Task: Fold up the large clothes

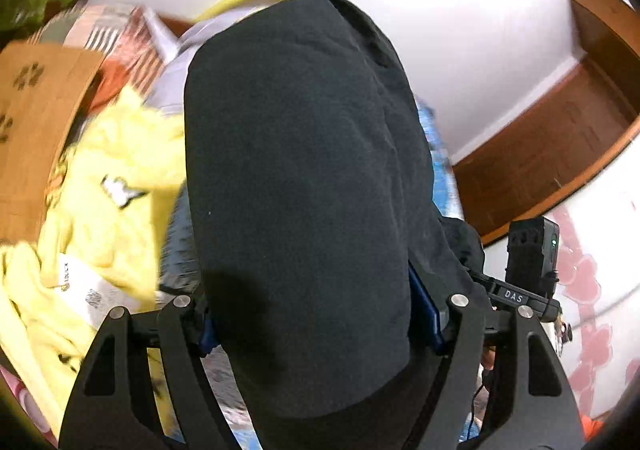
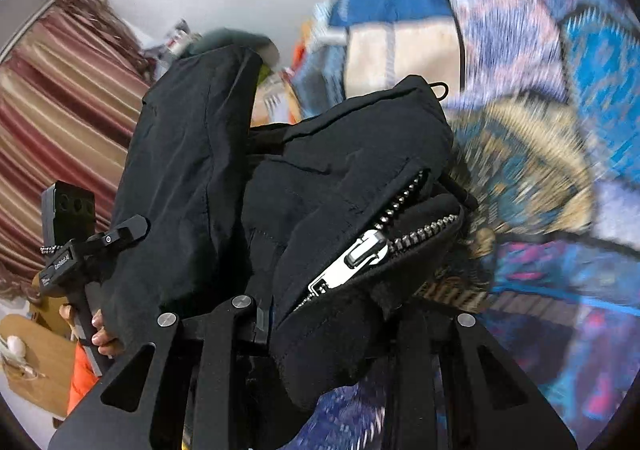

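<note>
In the left wrist view, a brown board with paw prints (image 1: pixel 36 122) stands at the far left, and beside it a crumpled yellow garment (image 1: pixel 116 186) lies on the patterned bedding. The black jacket (image 1: pixel 304 186) fills the middle of the frame, rising in a thick padded bulge. The left gripper (image 1: pixel 312 324) is clamped on it, a broad fold of fabric wedged between the blue pads. To the right runs a dark wooden frame (image 1: pixel 560 154) against the white wall.

In the right wrist view a striped curtain (image 2: pixel 60 122) hangs at the left. The jacket is held up off the bed here, one long panel or sleeve hanging left and the collar end bunched in the centre, with its metal zipper (image 2: pixel 360 254) parted near the top. The right gripper (image 2: pixel 324 324) appears closed on that bunched edge just below the zipper, though the far finger is hidden behind cloth. The blue patterned bedspread (image 2: pixel 560 130) lies blurred at the right.

The jacket looks puffy and fairly heavy for cloth, soft, with a smooth shell likely to slip (the zipper is the only stiff part). Firm holds probably belong on seams: shoulders, hem corners or the zipper edge, not the loose padded middle, which would sag and slide.
</note>
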Tool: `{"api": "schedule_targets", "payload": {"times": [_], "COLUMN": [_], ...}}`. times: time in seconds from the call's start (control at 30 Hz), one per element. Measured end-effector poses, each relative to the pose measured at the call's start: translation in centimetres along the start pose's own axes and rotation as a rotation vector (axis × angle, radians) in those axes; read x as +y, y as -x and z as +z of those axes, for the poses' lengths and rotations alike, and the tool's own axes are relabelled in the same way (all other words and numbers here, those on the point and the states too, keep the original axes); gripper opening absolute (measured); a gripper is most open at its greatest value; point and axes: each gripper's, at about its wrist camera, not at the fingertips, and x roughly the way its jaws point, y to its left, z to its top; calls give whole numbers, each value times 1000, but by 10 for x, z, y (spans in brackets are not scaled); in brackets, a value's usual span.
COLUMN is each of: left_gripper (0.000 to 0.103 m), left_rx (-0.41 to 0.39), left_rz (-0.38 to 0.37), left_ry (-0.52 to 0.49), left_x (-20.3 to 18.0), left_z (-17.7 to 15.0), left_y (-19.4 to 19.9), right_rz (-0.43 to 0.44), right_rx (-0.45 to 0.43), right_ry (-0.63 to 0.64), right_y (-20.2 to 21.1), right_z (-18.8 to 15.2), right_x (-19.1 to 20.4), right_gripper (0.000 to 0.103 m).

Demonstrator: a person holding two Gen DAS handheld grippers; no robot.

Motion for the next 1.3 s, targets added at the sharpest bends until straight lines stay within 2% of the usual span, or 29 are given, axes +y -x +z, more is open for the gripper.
{"api": "schedule_targets", "payload": {"times": [0.1, 0.17, 0.2, 0.27, 0.3, 0.43, 0.63, 0.7, 0.8, 0.9, 1.0, 1.1, 1.3], "left_gripper": [75, 75, 77, 77, 78, 81, 81, 80, 80, 80, 80, 80, 80], "left_rx": [39, 72, 81, 53, 44, 63, 60, 50, 9, -62, -161, -272, -520], "left_rz": [70, 114, 122, 80, 63, 126, 294, 326, 343, 363, 392, 391, 398], "left_ry": [64, 114, 139, 179, 190, 186, 155, 127, 72, -8, -97, -177, -306], "left_x": [45, 69, 83, 100, 103, 97, 67, 53, 19, -26, -78, -127, -216], "left_z": [-8, -15, -21, -31, -33, -36, -50, -54, -62, -71, -83, -101, -163], "left_y": [-35, -54, -62, -62, -59, -52, -24, -13, 18, 60, 106, 153, 240], "right_rz": [-40, -97, -111, -118, -127, -196, -299, -319, -306, -282, -261, -243, -182], "right_rx": [112, 166, 168, 169, 175, 206, 179, 149, 86, -17, -118, -238, -475], "right_ry": [-18, 29, 57, 77, 79, 76, 155, 190, 227, 264, 311, 380, 476], "right_y": [-44, -64, -67, -63, -59, -50, -11, 10, 37, 83, 112, 151, 232], "right_z": [-7, -15, -19, -21, -22, -18, -33, -37, -39, -49, -51, -63, -111], "right_x": [-14, -14, -11, -6, -4, -4, 17, 31, 53, 88, 122, 159, 216], "right_gripper": [25, 25, 28, 29, 30, 41, 45, 45, 45, 45, 45, 45, 45]}}
